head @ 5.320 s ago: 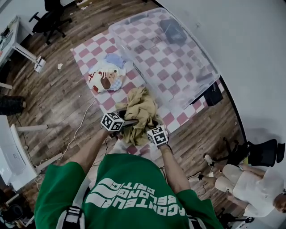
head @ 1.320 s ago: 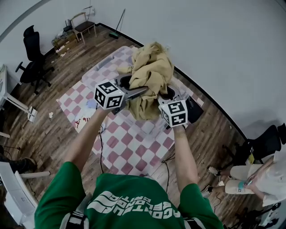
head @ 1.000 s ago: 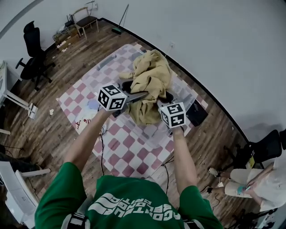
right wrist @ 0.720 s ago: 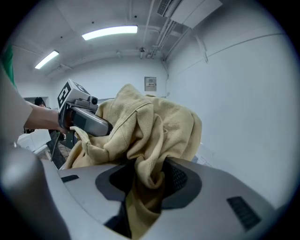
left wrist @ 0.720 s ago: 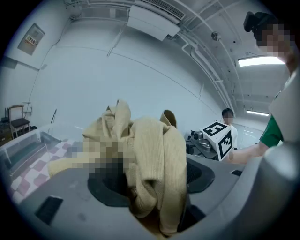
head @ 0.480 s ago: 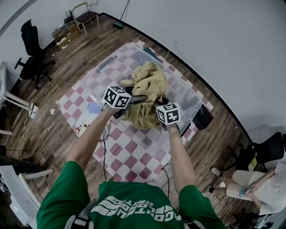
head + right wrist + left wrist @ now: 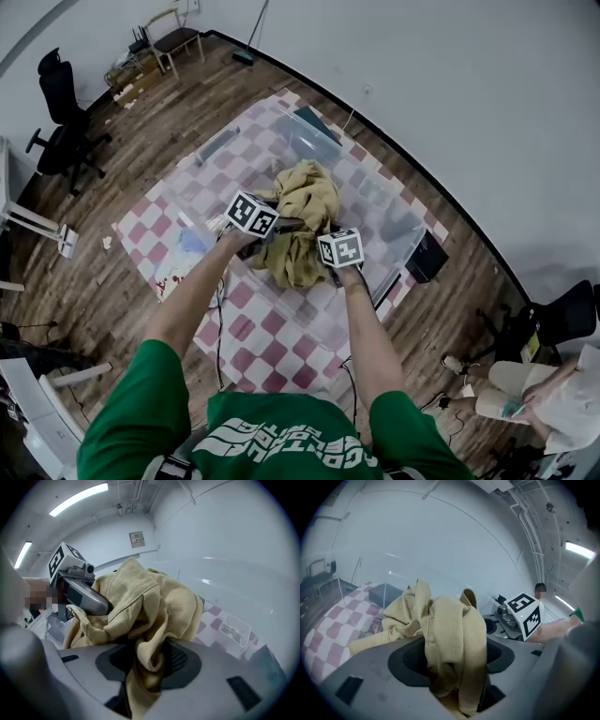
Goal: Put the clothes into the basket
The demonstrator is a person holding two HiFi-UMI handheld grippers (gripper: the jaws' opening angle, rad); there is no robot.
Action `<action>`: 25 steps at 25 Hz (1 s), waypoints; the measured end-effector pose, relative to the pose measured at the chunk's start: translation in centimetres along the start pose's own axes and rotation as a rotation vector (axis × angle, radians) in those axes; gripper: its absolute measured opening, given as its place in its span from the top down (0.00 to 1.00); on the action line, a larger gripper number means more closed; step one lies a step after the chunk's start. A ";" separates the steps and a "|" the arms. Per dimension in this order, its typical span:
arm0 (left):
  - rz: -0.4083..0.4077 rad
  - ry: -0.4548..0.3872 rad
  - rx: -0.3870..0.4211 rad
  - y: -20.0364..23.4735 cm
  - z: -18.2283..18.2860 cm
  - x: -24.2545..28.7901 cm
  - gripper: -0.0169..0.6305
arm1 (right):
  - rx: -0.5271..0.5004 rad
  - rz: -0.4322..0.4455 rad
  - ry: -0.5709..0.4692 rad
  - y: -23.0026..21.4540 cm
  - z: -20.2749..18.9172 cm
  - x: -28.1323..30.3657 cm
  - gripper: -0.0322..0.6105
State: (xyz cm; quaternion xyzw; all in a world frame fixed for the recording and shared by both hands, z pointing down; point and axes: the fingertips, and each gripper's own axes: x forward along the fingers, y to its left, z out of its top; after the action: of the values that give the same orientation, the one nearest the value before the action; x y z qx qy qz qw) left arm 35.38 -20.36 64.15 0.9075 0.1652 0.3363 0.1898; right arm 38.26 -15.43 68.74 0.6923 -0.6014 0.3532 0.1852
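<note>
A crumpled tan garment (image 7: 302,214) hangs between my two grippers, over the clear plastic basket (image 7: 398,225) that stands on the checkered mat. My left gripper (image 7: 281,226) is shut on a thick fold of it; in the left gripper view the cloth (image 7: 452,634) fills the gap between the jaws. My right gripper (image 7: 330,265) is shut on another fold of the garment (image 7: 150,620). Each gripper shows in the other's view, the right gripper (image 7: 520,616) and the left gripper (image 7: 79,592), close together. The fingertips are hidden by cloth.
The red and white checkered mat (image 7: 272,328) lies on a wooden floor. A small pale garment (image 7: 183,251) lies on the mat's left part. A black box (image 7: 427,256) sits by the basket's right end. A black office chair (image 7: 58,89) stands far left; a seated person (image 7: 530,394) is at lower right.
Both grippers have come down together with the tan garment, from high in front of the wall to just over the basket. Their grips on the cloth look unchanged.
</note>
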 end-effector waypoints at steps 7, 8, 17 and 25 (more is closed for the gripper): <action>0.012 0.086 -0.061 1.5 -3.1 2.4 0.52 | 0.022 -0.011 0.119 -0.5 -3.2 2.2 0.72; 0.017 0.095 -0.065 1.6 -3.5 2.7 0.52 | 0.024 -0.014 0.137 -0.5 -3.7 2.4 0.72; 0.057 0.179 -0.022 2.6 -5.8 3.9 0.52 | 0.016 -0.038 0.224 -0.6 -6.3 3.9 0.72; 0.089 0.220 0.017 3.4 -6.8 4.3 0.51 | 0.016 -0.064 0.262 -1.0 -7.3 4.4 0.71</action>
State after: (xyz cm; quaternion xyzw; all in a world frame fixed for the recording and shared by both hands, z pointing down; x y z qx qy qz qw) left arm 34.46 -19.96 72.84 0.8731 0.1473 0.4406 0.1477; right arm 37.44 -13.34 76.99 0.6607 -0.5468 0.4391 0.2679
